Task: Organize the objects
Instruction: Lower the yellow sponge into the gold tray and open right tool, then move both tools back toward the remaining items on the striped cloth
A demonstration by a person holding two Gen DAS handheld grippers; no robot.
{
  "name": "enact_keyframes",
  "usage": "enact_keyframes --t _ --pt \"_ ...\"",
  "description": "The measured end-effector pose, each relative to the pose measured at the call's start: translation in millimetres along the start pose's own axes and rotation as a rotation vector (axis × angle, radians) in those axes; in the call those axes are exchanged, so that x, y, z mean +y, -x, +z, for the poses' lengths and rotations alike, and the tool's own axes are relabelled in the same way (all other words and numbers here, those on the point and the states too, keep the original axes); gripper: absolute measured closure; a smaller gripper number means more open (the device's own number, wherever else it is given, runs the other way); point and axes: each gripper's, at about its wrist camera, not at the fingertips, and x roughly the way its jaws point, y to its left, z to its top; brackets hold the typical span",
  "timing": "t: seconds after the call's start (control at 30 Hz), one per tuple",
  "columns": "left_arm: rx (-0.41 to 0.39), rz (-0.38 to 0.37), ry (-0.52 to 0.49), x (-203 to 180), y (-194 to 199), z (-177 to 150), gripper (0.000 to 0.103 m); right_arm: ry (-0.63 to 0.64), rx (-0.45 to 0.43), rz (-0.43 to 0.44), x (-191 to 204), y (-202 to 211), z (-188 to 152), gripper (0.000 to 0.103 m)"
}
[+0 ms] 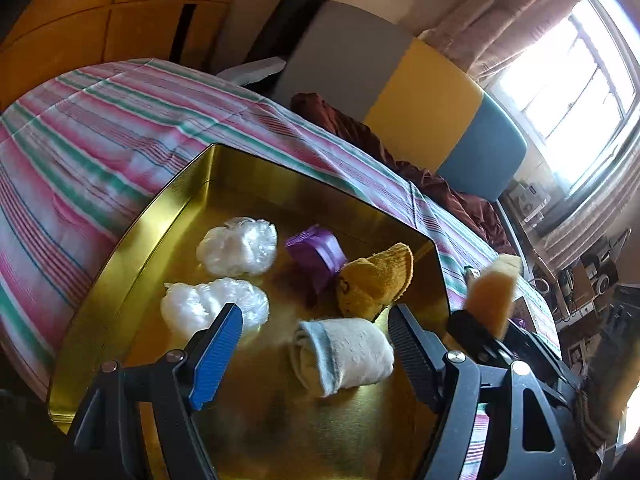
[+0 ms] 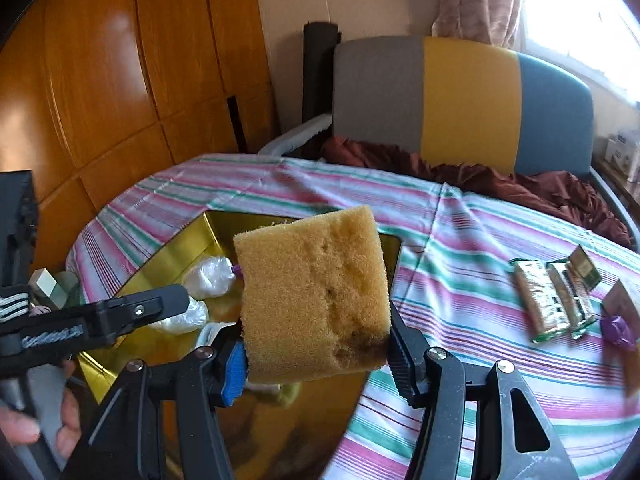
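Shallow gold-coloured metal tray (image 1: 132, 236), rectangular with clipped corners, resting on a table under a pink, green and white striped cloth (image 1: 100, 132). Contents of tray: two crumpled clear plastic bags, one farther in (image 1: 238, 246), one nearer (image 1: 210, 304), lying close together on the left side; a small purple plastic box (image 1: 318, 250) near the centre, touching a rolled mustard-yellow terry cloth (image 1: 374, 280) on its right; a rolled white sock or cloth with a pale blue cuff (image 1: 342, 356) in front of the yellow one. Left gripper (image 1: 316, 344), black with one blue ribbed pad, hovers low over the tray, jaws wide apart and holding nothing, the white roll lying between the fingertips. Right gripper (image 2: 316, 354), same make, is clamped on a block of yellow-orange foam sponge (image 2: 316, 292), darkened at one lower corner; the sponge is held in the air above the tray's right edge and appears in the left wrist view (image 1: 492, 292) just beyond the tray rim. On the cloth to the right, well apart from the tray: two foil-wrapped green-edged packets (image 2: 556, 302) side by side, a crumpled purple wrapper (image 2: 618, 330) beside them. Behind the table: a chair with a grey, yellow and blue upholstered back (image 2: 468, 104), a dark red fabric (image 2: 500, 184) heaped on its seat, wooden panelled wardrobe (image 2: 120, 80), curtained window (image 1: 568, 80).
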Motion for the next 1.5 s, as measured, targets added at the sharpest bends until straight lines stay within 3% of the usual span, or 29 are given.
enact_keyframes --t 0.2,0.33,0.6,0.83,1.5 --pt "0.015 -0.008 0.01 3 -2 -4 0.026 -0.026 0.069 -0.047 -3 -32 8 0.029" --pt "0.013 -0.002 0.0 3 -2 -6 0.026 -0.086 0.018 -0.067 -15 -17 11 0.019" --pt "0.028 -0.019 -0.001 -7 -6 -9 0.026 -0.113 -0.063 -0.141 -38 16 10 0.018" --pt "0.049 -0.053 -0.059 -31 -7 -18 0.026 -0.144 -0.042 -0.176 -62 26 -5 0.017" --pt "0.202 -0.218 -0.397 -154 -18 -78 0.026 -0.301 0.066 -0.356 -181 63 -96 0.017"
